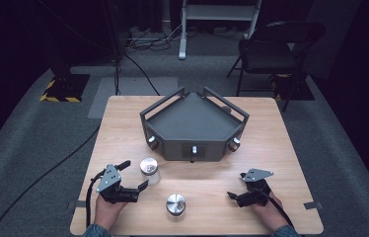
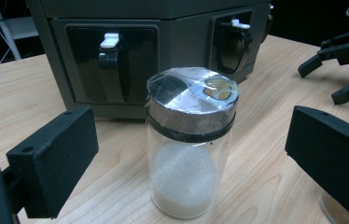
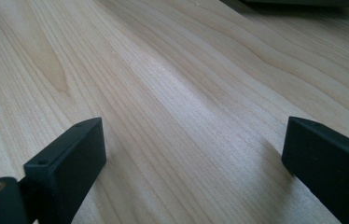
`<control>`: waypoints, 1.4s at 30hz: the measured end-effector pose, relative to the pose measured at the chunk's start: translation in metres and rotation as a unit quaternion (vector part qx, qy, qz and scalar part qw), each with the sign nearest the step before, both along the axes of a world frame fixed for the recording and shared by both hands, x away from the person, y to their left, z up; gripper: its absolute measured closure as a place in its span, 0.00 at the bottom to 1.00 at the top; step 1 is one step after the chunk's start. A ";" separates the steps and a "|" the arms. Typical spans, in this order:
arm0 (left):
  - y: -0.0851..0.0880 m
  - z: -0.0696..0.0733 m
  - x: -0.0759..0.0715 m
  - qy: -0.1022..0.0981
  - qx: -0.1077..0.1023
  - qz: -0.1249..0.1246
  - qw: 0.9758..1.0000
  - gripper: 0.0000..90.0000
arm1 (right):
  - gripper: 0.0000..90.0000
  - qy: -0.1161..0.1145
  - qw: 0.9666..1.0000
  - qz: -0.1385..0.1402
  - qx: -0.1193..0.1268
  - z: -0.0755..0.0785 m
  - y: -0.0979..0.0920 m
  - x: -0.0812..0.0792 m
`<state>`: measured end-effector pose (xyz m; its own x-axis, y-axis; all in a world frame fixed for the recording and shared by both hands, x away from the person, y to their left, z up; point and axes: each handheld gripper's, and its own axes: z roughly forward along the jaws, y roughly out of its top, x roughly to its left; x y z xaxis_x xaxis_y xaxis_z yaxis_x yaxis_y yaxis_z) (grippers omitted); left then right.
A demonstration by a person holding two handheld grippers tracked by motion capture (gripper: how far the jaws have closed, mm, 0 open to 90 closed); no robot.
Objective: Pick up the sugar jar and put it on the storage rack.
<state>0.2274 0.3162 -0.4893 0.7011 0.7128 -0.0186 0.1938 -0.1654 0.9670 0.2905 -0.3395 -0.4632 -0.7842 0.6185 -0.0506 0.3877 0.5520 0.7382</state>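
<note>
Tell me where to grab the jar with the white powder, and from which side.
Grip the white-powder jar across its clear glass wall, just under the metal lid. It stands upright between the left gripper's open jaws, so come in level from the person's side.

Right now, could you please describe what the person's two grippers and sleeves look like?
Both the left gripper and right gripper are black, with two blocky jaws and a grey three-cornered plate on top. A black cable trails from each. Blue-grey sleeve cuffs show at the wrists.
</note>
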 end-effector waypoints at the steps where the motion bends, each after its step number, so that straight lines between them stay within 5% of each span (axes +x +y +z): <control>1: 0.000 0.000 0.001 0.000 -0.001 0.001 1.000 0.03 | 0.07 0.000 1.000 0.000 0.000 0.000 0.000 0.000; 21: -0.027 -0.008 0.032 0.024 0.016 -0.007 1.000 0.05 | 0.07 0.000 1.000 0.000 0.000 0.000 0.000 0.000; 30: -0.026 -0.024 0.039 0.025 0.007 -0.008 1.000 0.17 | 0.07 0.000 1.000 0.000 0.000 0.000 0.000 0.000; 35: -0.030 -0.026 0.038 0.015 0.028 -0.013 0.999 0.26 | 0.07 0.000 1.000 -0.001 0.000 0.000 0.000 0.000; 42: -0.042 -0.015 0.037 0.030 0.074 -0.003 0.997 0.32 | 0.07 0.000 1.000 -0.002 0.000 0.000 0.000 0.000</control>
